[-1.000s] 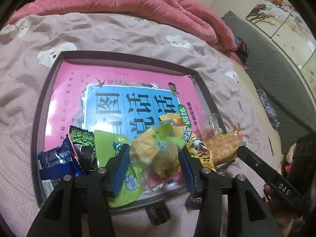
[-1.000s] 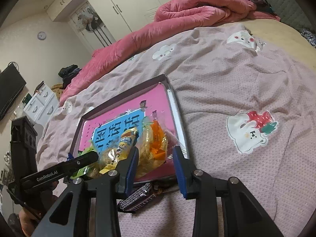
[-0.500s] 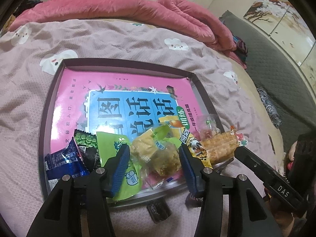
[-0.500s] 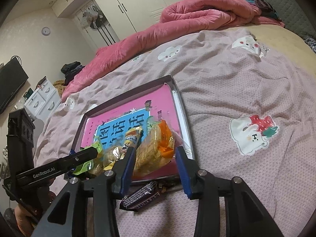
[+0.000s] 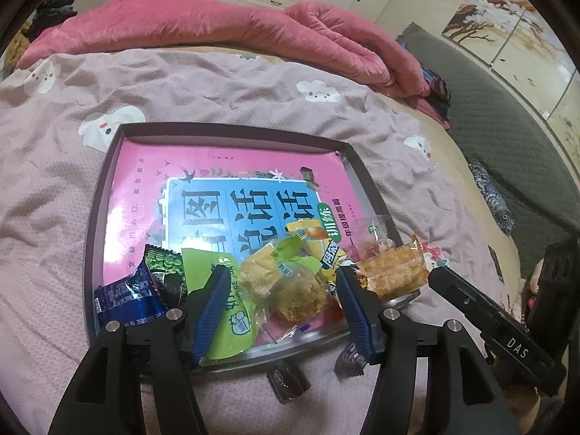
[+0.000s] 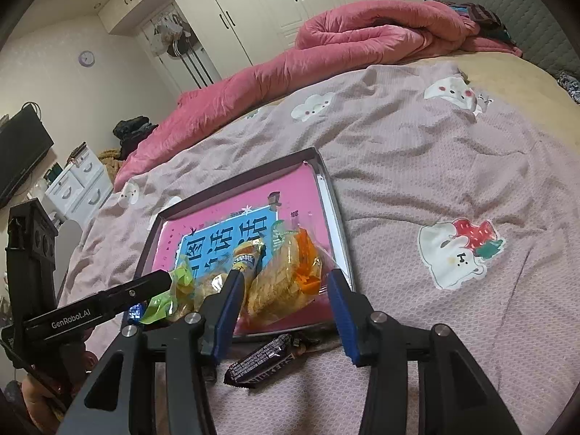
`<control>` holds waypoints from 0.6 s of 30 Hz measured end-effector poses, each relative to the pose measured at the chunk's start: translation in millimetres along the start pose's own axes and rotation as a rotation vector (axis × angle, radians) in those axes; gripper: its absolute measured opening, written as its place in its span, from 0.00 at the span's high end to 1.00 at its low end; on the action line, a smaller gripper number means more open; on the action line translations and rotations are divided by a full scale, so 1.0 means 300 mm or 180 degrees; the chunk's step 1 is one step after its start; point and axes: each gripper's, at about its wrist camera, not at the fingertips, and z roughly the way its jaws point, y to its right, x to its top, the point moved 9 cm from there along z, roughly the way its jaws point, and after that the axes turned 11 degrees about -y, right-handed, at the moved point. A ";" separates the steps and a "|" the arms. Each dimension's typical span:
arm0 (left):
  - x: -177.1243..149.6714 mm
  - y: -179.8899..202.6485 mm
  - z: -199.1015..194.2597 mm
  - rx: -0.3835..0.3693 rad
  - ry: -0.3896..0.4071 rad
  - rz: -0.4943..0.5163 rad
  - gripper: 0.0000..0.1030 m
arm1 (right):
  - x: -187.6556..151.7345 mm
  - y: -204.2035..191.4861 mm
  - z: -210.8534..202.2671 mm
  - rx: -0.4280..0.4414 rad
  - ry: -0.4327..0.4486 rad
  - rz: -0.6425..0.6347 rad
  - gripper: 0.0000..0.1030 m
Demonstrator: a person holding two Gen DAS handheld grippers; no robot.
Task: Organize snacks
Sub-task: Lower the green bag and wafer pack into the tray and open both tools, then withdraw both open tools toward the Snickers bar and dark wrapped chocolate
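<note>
A shallow dark-rimmed rectangular tray [image 5: 108,166] lined with a pink and blue printed sheet [image 5: 232,181] is seen lying on a mauve quilted bedspread [image 5: 54,188] ahead of both tools. The left tool [image 5: 282,301] is held with its blue-padded fingers [image 5: 212,304] spread apart, nothing being pinched; between them, at the near edge of the tray, a clear-wrapped yellow pastry [image 5: 286,282] is seen. Beneath the left finger a lime-green snack packet [image 5: 232,322] is spread, and further to the left of that tool a dark green pea packet [image 5: 165,264] and a crumpled blue foil packet [image 5: 127,297] are found. To the right of the left tool a clear packet of golden crisp sticks [image 5: 391,272] is laid against the tray's near right corner.

The right tool [image 6: 282,308] is likewise held spread, empty, with a clear bag of orange and yellow snacks [image 6: 286,275] framed between its fingers inside the tray. A yellow and blue tube-shaped packet [image 6: 248,253] is seen just beyond its left finger. Below the tool, off the tray and on the bedspread, a dark brown chocolate bar wrapper [image 6: 264,359] is lying beside the tray's near rim. A rumpled pink duvet [image 6: 326,47] is piled far behind the tray.
</note>
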 end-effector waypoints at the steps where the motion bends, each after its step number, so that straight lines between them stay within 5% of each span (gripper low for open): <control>1: 0.001 0.002 -0.005 0.0002 0.0012 0.0008 0.37 | 0.000 -0.002 -0.003 0.0000 0.0008 -0.0001 0.54; 18: -0.029 0.021 -0.104 0.0065 0.0115 0.0102 0.34 | -0.010 -0.032 -0.059 0.0080 0.0051 -0.0034 0.52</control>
